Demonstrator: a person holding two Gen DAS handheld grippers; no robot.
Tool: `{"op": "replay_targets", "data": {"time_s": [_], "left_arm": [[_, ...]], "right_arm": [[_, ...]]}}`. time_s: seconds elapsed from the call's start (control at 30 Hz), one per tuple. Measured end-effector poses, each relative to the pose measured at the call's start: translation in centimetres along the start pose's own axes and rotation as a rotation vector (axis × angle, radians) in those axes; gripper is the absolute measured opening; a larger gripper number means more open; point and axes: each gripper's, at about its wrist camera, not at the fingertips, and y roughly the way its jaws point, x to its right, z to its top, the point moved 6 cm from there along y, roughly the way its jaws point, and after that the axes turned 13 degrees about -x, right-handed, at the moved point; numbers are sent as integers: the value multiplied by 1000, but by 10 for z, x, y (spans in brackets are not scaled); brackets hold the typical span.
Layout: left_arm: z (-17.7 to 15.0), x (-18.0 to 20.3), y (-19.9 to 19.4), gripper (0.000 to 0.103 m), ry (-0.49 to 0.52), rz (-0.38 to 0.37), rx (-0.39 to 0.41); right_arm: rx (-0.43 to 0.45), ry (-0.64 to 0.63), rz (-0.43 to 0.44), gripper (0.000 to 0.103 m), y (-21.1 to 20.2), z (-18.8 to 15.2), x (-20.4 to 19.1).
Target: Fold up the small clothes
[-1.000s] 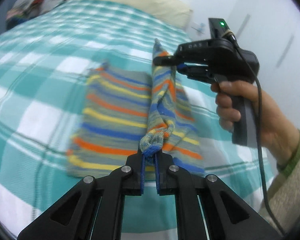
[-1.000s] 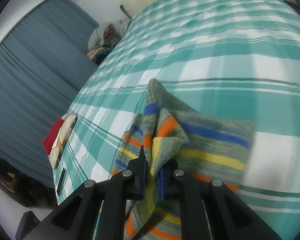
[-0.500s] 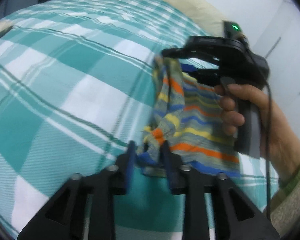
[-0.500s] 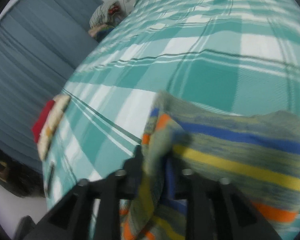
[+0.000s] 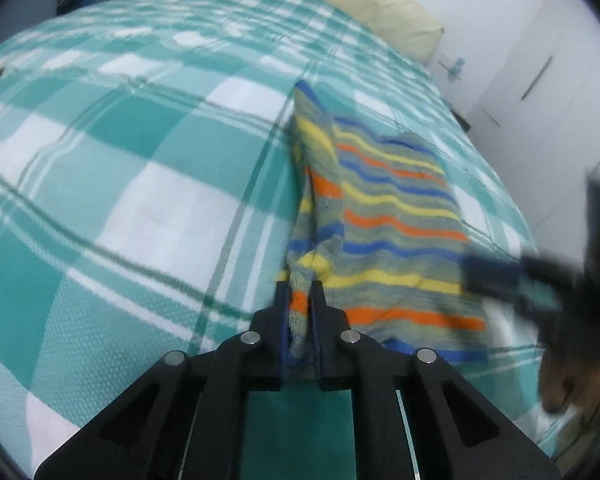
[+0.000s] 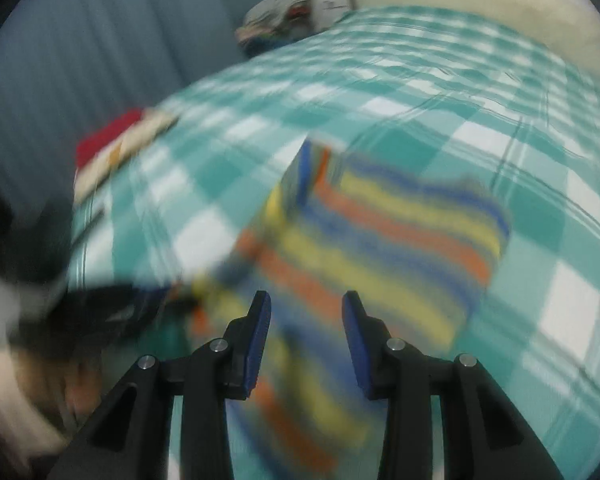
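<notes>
Now left gripper (image 5: 300, 284) pinches near corner of striped knit (image 5: 384, 232), lying folded on checked bedspread (image 5: 132, 200) at two o'clock. Right gripper (image 6: 306, 308) jaws apart, empty, above cloth. Best: lay corner flush, release gently, smooth edge.

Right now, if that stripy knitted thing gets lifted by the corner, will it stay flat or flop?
Probably flop: the striped knit cloth already bunches into a soft ridge where the left gripper pinches it. It looks light, draping loosely over the checked bedsheet. Its knit seems grippy, so it likely won't slip.
</notes>
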Motion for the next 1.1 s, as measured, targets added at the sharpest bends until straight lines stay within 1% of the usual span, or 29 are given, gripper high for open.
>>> {"op": "replay_targets", "data": {"time_s": [0.03, 0.07, 0.1, 0.13, 0.2, 0.27, 0.33, 0.4, 0.47, 0.53, 0.57, 0.6, 0.63, 0.7, 0.73, 0.77, 0.8, 0.83, 0.87, 0.93, 0.97, 1.0, 1.03, 1.07, 1.1], "left_arm": [[-2, -2, 1, 6, -5, -1, -9], [-4, -4, 2, 6, -8, -3, -18], [-7, -6, 1, 5, -12, -5, -28], [-9, -6, 1, 5, -11, -4, -36], [-12, -8, 0, 5, -4, 10, -48], [-13, -8, -2, 5, 10, 34, -58], [-15, -7, -5, 7, 35, 66, -76], [-16, -6, -15, 14, 59, 114, -100], [-11, -5, -30, 14, 86, 153, -107], [3, -3, -50, 18, 131, 187, -71], [11, -1, -56, 27, 147, 190, -55], [23, 4, -61, 37, 169, 171, -31], [34, 11, -63, 39, 186, 145, -14], [58, 30, -54, 40, 236, 85, 11], [68, 40, -45, 41, 263, 59, 10], [80, 52, -28, 43, 295, 28, -14], [88, 58, -12, 43, 311, 15, -44], [94, 61, 3, 43, 317, 16, -62], [101, 61, 20, 43, 313, 28, -73], [112, 49, 49, 42, 269, 86, -84], [115, 41, 58, 38, 244, 115, -90], [117, 28, 68, 39, 214, 145, -99], [117, 23, 71, 39, 200, 125, -101], [115, 19, 69, 38, 187, 92, -91], [113, 17, 64, 38, 185, 80, -84]], "right_arm": [[-27, -18, -12, 38, 8, -16, -4], [-76, -29, -36, 36, 20, -33, -7], [-104, -28, -57, 35, 28, -44, -7], [-101, -17, -77, 35, 34, -55, -6], [-68, 16, -73, 35, 33, -63, -3], [-64, 37, -61, 35, 31, -67, 0], [-70, 25, -71, 35, 29, -69, 0], [-82, -1, -89, 35, 26, -72, -2], [-107, -29, -101, 35, 21, -73, -4], [-136, -36, -77, 35, 9, -76, -6], [-134, -27, -58, 35, 3, -76, -5], [-108, -3, -30, 35, -8, -70, 2], [-87, 11, -24, 35, -13, -63, 6], [-29, 51, -30, 35, -25, -37, 26], [6, 66, -54, 35, -28, -19, 39], [29, 74, -70, 35, -28, -4, 49], [42, 79, -82, 35, -26, 10, 58], [48, 88, -99, 35, -17, 30, 70], [45, 92, -106, 35, -9, 42, 79], [31, 114, -115, 35, 11, 61, 97], [5, 135, -120, 35, 26, 66, 107], [-37, 153, -141, 35, 41, 66, 116], [-77, 169, -152, 35, 56, 64, 126], [-54, 184, -133, 35, 60, 62, 130], [-24, 197, -121, 35, 57, 60, 131]]}}
